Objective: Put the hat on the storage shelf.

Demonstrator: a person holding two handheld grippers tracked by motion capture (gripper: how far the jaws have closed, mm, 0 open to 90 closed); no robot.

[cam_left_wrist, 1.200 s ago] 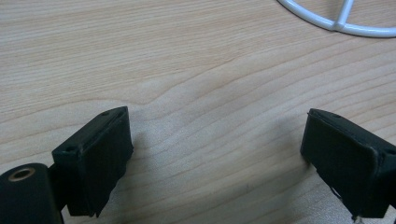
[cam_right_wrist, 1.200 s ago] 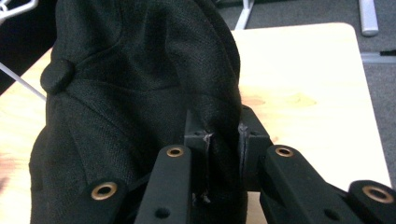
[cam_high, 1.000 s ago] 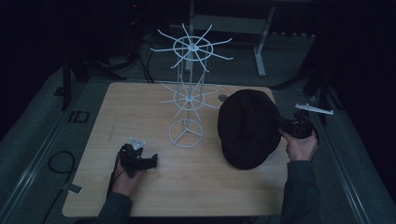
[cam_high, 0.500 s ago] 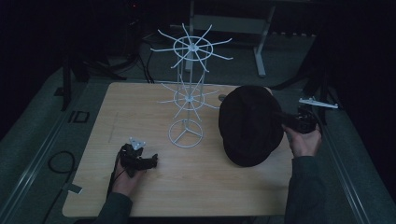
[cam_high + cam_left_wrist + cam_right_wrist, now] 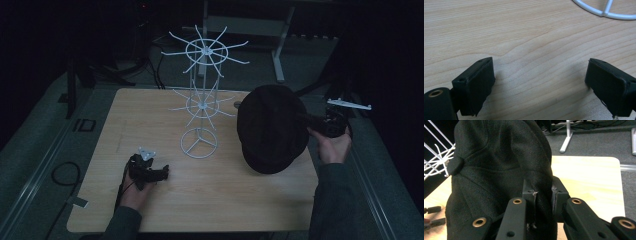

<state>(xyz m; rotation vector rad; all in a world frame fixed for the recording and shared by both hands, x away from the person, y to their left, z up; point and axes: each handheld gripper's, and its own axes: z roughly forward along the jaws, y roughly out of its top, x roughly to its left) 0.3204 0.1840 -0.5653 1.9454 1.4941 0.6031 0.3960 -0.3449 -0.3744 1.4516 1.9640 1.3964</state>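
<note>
Black cap [image 5: 272, 127] is pinched at its edge by right gripper [image 5: 543, 195] fingers; left gripper [image 5: 540, 85] fingers spread; cap should be kept clear of white wire rack [image 5: 202, 95] prongs until aligned.

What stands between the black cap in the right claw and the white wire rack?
Nothing visible. The cap, pinched in the right claw, hangs just right of the rack, with bare table between them. The left claw rests open, off to the rack's left.
</note>
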